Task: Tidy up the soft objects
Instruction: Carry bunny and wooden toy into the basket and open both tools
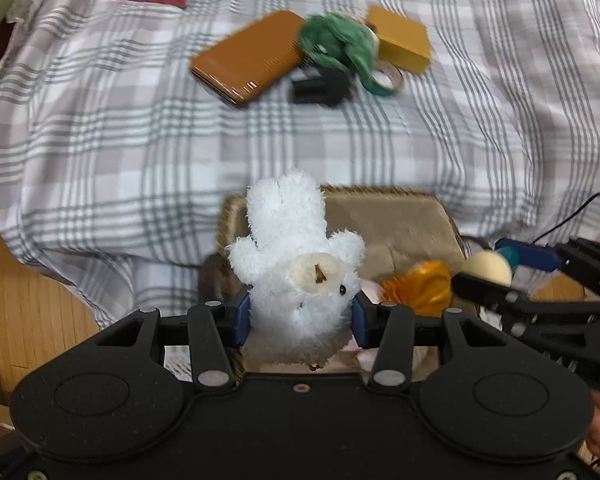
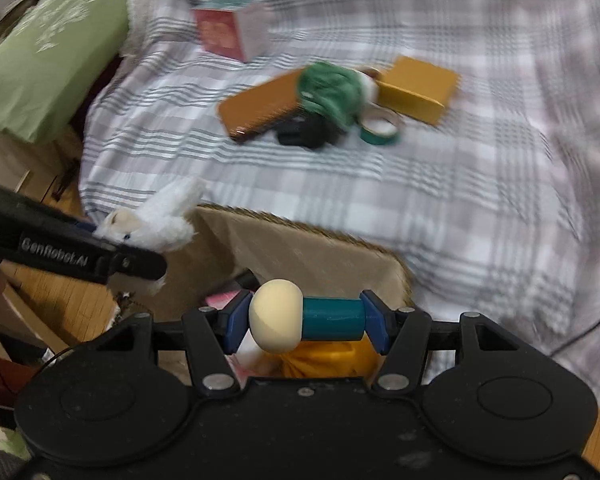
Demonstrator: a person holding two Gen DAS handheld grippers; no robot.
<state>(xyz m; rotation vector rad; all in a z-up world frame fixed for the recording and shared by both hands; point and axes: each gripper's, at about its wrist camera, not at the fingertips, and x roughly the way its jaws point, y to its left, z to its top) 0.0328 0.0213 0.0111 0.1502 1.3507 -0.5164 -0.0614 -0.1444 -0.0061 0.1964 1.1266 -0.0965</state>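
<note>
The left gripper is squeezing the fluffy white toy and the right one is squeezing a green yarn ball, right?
Not quite. The left gripper does squeeze the fluffy white toy, but the right gripper has its jaws shut on a cream and teal toy, as the right wrist view shows. The green yarn ball lies on the bed.

The left tongs (image 1: pixel 302 316) clamp a white plush toy (image 1: pixel 300 272) above a tan basket (image 1: pixel 400 216) beside the plaid-covered bed (image 1: pixel 140 120). At right, the right tongs (image 1: pixel 504 270) hold a cream-and-teal toy (image 1: pixel 490 266).
</note>
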